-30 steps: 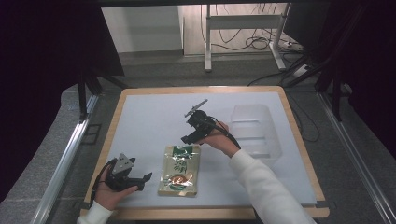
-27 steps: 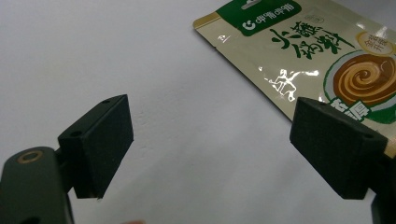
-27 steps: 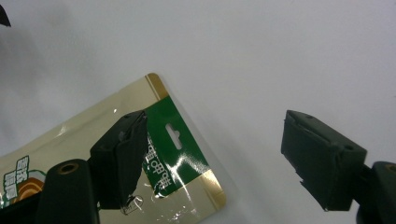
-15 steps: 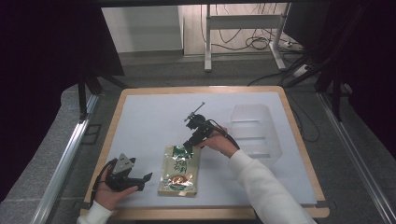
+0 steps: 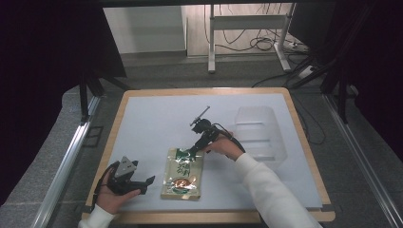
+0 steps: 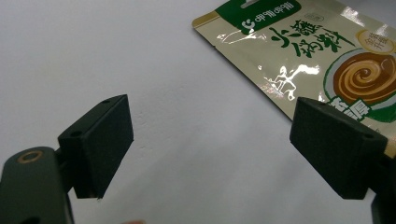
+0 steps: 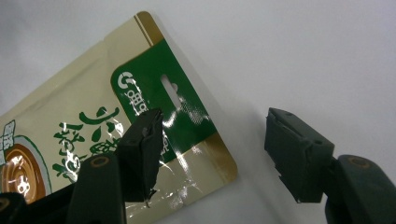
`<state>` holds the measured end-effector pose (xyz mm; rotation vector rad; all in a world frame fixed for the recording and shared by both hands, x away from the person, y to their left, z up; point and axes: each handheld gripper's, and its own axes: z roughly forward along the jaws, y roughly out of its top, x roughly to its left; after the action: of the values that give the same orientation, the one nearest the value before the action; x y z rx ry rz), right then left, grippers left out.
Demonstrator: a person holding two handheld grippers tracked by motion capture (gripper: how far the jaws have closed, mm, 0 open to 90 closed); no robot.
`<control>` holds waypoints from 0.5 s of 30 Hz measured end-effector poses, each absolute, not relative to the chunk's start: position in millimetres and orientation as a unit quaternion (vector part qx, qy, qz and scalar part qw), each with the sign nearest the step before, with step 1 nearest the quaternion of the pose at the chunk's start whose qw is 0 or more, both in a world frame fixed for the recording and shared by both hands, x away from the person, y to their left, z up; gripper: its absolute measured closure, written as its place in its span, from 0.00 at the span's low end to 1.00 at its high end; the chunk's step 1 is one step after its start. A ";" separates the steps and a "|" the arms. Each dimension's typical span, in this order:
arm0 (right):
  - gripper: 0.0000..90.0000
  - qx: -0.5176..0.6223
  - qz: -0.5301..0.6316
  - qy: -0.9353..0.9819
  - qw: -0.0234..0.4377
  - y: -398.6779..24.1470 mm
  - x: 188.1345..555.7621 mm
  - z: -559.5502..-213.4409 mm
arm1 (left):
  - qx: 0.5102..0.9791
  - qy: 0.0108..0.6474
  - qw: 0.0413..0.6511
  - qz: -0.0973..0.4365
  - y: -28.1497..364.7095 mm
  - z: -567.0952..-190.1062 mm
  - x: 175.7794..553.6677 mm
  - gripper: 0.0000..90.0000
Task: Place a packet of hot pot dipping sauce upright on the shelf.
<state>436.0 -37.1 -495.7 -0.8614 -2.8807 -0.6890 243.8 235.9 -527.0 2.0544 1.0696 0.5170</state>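
Observation:
A flat beige and green snack pouch (image 5: 183,173) lies on the white table top, near the front. My right gripper (image 5: 194,151) is open and tilted down over the pouch's green top edge (image 7: 163,100); one jaw hangs over the pouch, the other over bare table beside its corner. My left gripper (image 5: 142,183) rests open at the front left, a short way left of the pouch. In the left gripper view the pouch (image 6: 317,60) lies ahead to the right, partly behind the right jaw, with bare table between the jaws.
A clear plastic bin (image 5: 259,133) stands on the right side of the table (image 5: 152,118). The table has a wooden rim (image 5: 204,91). Metal rails run along both sides on the floor, with a desk frame and cables behind.
My right gripper has come down and toward the pouch's top edge, from the table's middle. The left gripper has stayed put.

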 end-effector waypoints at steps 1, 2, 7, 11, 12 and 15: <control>0.41 -0.281 -0.223 -0.933 0.028 -37.0 436.1 -496.5 | 0.803 0.418 0.375 0.202 235.8 -527.0 243.8 0.15; 0.41 -0.284 -0.221 -0.933 0.031 -37.3 436.1 -497.5 | 0.803 0.418 0.375 0.202 235.7 -527.0 243.8 0.15; 0.42 -0.285 -0.215 -0.933 0.036 -38.7 436.8 -501.7 | 0.803 0.417 0.374 0.201 235.8 -527.0 243.8 0.15; 0.44 -0.282 -0.210 -0.935 0.044 -39.7 435.7 -503.5 | 0.803 0.417 0.375 0.201 235.7 -527.0 243.8 0.15; 0.44 -0.280 -0.210 -0.936 0.046 -39.8 435.2 -503.5 | 0.803 0.417 0.375 0.201 235.7 -527.0 243.8 0.15; 0.45 -0.277 -0.211 -0.936 0.053 -39.7 433.3 -503.7 | 0.803 0.417 0.375 0.201 235.6 -527.0 243.7 0.15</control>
<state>433.3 -39.7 -503.7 -0.8411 -2.8446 -0.6405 243.7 235.6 -527.0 2.0555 1.0681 0.5151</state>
